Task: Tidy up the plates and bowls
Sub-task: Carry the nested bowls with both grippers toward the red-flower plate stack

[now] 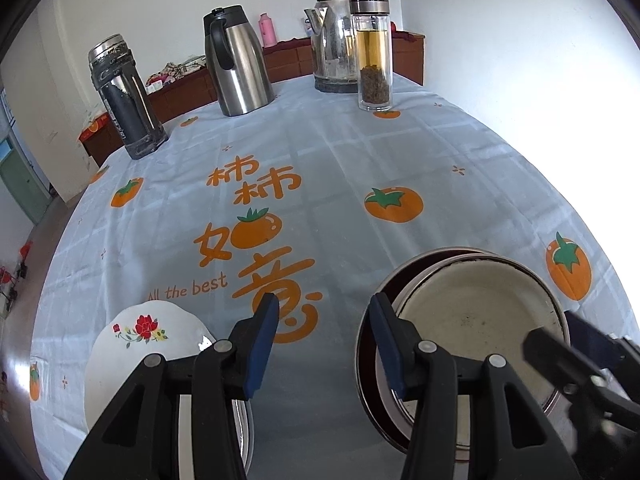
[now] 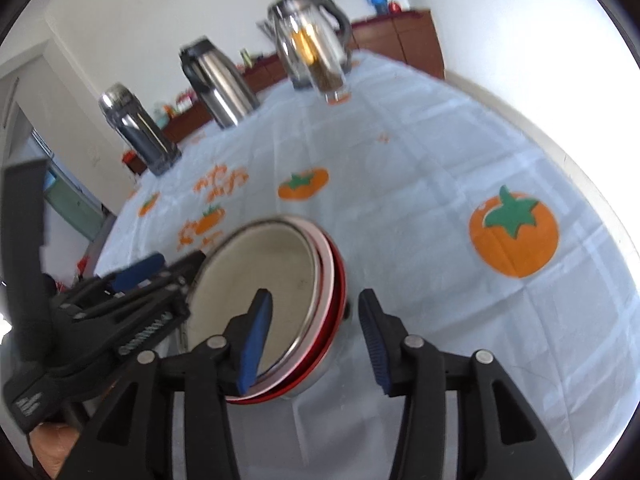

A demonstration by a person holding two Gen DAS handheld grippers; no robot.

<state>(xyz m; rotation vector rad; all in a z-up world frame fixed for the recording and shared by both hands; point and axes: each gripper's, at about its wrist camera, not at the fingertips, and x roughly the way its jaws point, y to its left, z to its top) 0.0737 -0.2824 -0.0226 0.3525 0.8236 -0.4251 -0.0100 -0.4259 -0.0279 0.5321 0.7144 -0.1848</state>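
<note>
A stack of bowls stands on the tablecloth: a cream-lined metal bowl [image 1: 476, 312] nested in a dark red one [image 1: 362, 344]. In the right wrist view the stack [image 2: 260, 280] shows its red outer rim [image 2: 336, 316]. My left gripper [image 1: 324, 344] is open and empty, with its right finger at the stack's left rim. My right gripper [image 2: 316, 340] is open, its jaws astride the stack's near right rim without closing on it. It also shows in the left wrist view [image 1: 576, 356]. A white plate with a red flower [image 1: 140, 344] lies at the lower left.
At the far table edge stand a dark thermos [image 1: 128, 96], a steel carafe [image 1: 236, 60], an electric kettle [image 1: 330, 40] and a glass tea bottle [image 1: 373, 54]. A metal rim [image 1: 246, 432] shows under my left gripper. The cloth [image 1: 320, 184] bears orange persimmon prints.
</note>
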